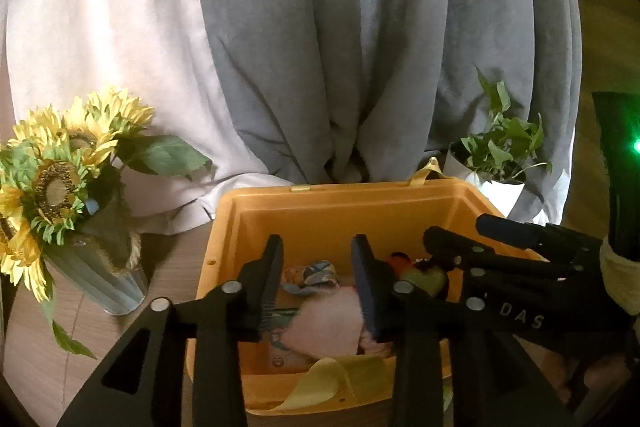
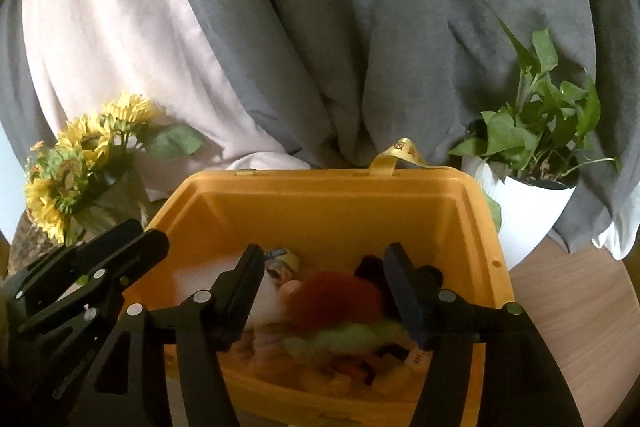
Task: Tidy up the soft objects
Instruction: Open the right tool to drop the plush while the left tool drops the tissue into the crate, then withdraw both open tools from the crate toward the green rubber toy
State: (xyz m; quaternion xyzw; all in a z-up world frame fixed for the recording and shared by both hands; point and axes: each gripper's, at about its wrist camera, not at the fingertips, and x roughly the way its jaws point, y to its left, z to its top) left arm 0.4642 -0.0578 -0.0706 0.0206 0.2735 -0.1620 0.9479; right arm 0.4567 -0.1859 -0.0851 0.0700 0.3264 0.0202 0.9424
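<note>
An orange plastic bin (image 1: 332, 211) (image 2: 328, 203) stands on the table and holds soft items. In the left wrist view I see a pink soft piece (image 1: 328, 323) and a patterned cloth (image 1: 310, 273) in it. My left gripper (image 1: 318, 283) is open over the bin, jaws either side of the pink piece, not closed on it. In the right wrist view a red and green plush toy (image 2: 336, 303) lies in the bin. My right gripper (image 2: 324, 287) is open above it, holding nothing. Each gripper shows in the other's view: the right gripper (image 1: 520, 259), the left gripper (image 2: 80, 267).
A vase of sunflowers (image 1: 60, 183) (image 2: 76, 171) stands left of the bin. A potted green plant in a white pot (image 2: 532, 187) (image 1: 500, 163) stands to its right. Grey and pale curtains (image 1: 320, 47) hang behind. A yellow ribbon (image 1: 332, 383) drapes over the bin's near rim.
</note>
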